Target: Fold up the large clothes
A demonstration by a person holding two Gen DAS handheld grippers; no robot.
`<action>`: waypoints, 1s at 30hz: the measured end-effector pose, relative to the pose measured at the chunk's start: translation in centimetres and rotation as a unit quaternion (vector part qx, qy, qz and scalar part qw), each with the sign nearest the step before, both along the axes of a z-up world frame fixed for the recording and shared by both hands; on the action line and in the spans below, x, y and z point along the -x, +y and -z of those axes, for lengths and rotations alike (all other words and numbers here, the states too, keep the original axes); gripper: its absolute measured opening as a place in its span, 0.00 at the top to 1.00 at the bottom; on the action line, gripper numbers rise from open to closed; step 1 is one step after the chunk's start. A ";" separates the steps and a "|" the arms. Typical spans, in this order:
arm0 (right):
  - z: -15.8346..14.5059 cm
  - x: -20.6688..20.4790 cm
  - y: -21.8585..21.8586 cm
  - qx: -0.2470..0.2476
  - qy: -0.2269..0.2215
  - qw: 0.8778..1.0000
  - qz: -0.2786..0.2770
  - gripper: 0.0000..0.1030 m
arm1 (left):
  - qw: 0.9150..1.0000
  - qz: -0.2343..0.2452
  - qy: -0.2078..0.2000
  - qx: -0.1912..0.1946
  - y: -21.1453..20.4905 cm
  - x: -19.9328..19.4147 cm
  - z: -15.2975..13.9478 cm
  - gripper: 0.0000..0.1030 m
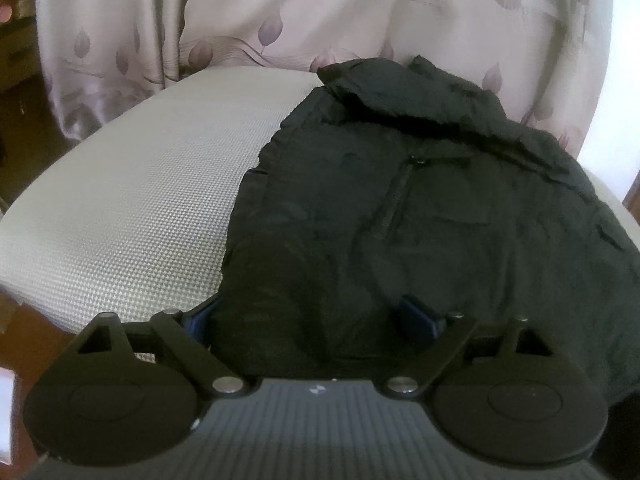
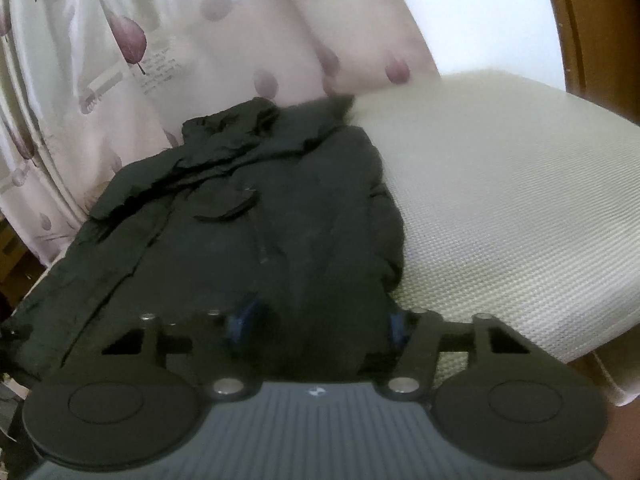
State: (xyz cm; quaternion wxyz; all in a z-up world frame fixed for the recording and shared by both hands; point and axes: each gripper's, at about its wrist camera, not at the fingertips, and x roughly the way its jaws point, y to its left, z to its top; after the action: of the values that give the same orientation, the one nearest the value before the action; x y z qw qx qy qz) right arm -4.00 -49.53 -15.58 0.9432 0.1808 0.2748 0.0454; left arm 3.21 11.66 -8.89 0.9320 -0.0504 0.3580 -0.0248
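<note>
Left wrist view: jacket (image 1: 420,216) hem is straddled by left gripper (image 1: 316,320), jaws spread; right gripper (image 2: 320,324) likewise, on mattress (image 2: 500,200).

We see the jacket (image 1: 420,208) lying on the cushion (image 1: 152,184), collar toward twelve o'clock against the curtain (image 1: 248,12). In the left wrist view, bare cushion spreads at nine o'clock; in the right, at three.
</note>
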 end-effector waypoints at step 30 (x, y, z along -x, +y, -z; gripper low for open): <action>0.9 -0.2 -2.1 -0.051 -0.018 0.998 -0.035 0.58 | 0.999 0.046 -0.027 -0.010 -0.1 -0.3 0.4 0.48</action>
State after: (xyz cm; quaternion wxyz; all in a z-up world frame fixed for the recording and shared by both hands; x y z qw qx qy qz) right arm -3.84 -51.61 -16.50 0.9352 0.2185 0.2616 0.0960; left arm 3.52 11.54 -9.33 0.9396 -0.0243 0.3352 -0.0651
